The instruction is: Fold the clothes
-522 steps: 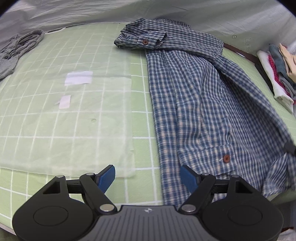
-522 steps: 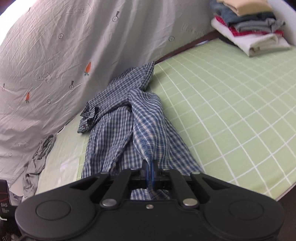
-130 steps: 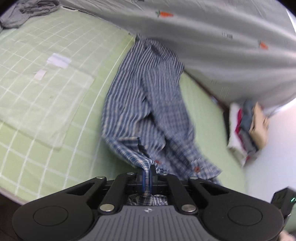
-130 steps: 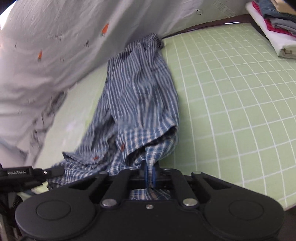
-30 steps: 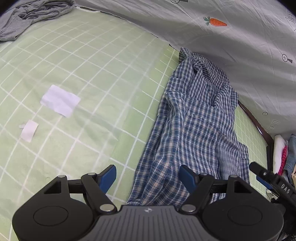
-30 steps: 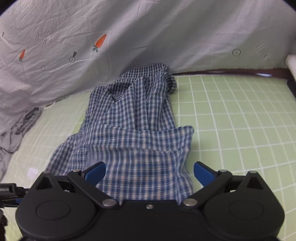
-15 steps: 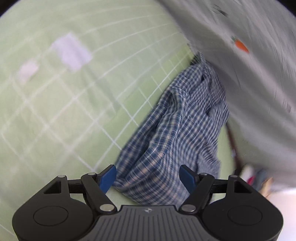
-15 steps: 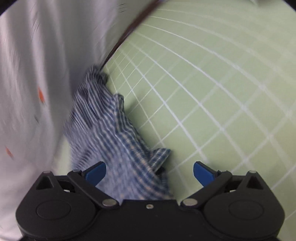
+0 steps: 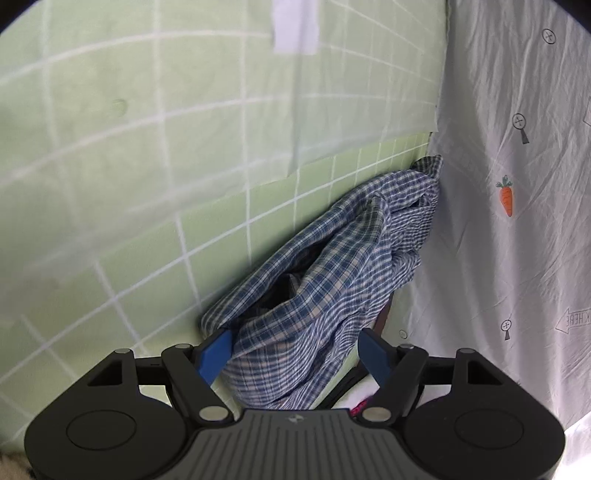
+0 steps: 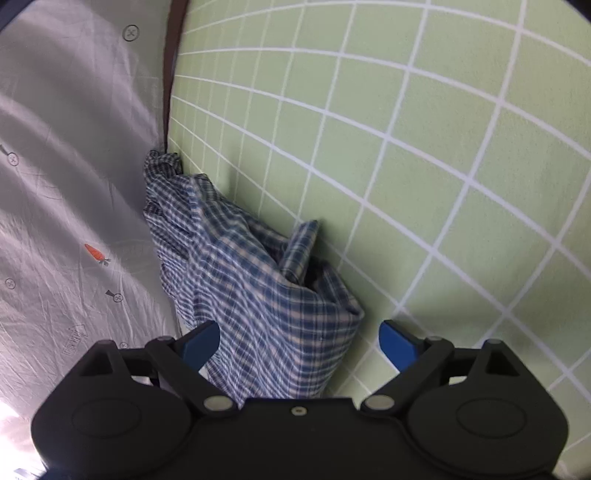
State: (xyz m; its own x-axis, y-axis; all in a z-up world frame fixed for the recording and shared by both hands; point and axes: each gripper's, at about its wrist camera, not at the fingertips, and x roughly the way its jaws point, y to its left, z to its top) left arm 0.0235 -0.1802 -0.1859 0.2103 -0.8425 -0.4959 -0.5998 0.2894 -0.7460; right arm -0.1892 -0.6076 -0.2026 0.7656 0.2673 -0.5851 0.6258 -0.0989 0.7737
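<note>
The blue plaid shirt (image 9: 328, 280) lies as a long rumpled strip on the green grid mat, its far end against the grey carrot-print sheet. My left gripper (image 9: 297, 349) is open, its blue pads on either side of the shirt's near end, not closed on it. In the right wrist view the same shirt (image 10: 266, 291) lies bunched, with one corner sticking up. My right gripper (image 10: 299, 341) is open too, pads straddling the shirt's near edge.
The green grid mat (image 10: 424, 155) stretches away to the right. A translucent sheet with a white label (image 9: 295, 26) covers the mat on the left. The grey carrot-print sheet (image 9: 517, 184) hangs along the back edge. A dark wooden rail (image 10: 171, 66) runs between them.
Both grippers, shut on the shirt earlier, are open. In the last second both cameras swung and tilted sideways, coming closer over the shirt's near end.
</note>
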